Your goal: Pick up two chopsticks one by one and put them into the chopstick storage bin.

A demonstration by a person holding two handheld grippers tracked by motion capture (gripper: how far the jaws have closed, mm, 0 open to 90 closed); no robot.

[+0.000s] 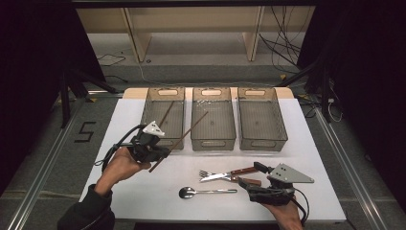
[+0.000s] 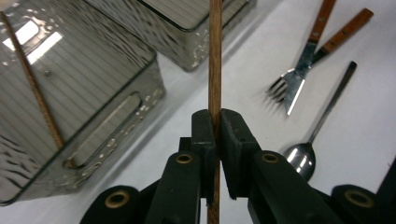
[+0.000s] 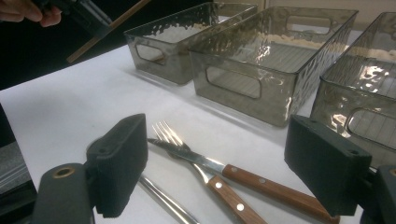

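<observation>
2 grippers are in play. My left gripper (image 1: 160, 152), at lower left of the high view, has its jaws clamped on a wooden chopstick (image 1: 179, 141) that slants up toward the middle bin (image 1: 213, 136). 1 more chopstick (image 1: 166, 114) leans inside the left bin (image 1: 149, 106). My right gripper (image 1: 248, 176), at lower right, has its jaws spread wide, nothing between them, just beside the knife (image 1: 229, 174), fork (image 1: 225, 178) and spoon (image 1: 206, 192) on the white table (image 1: 143, 191).
</observation>
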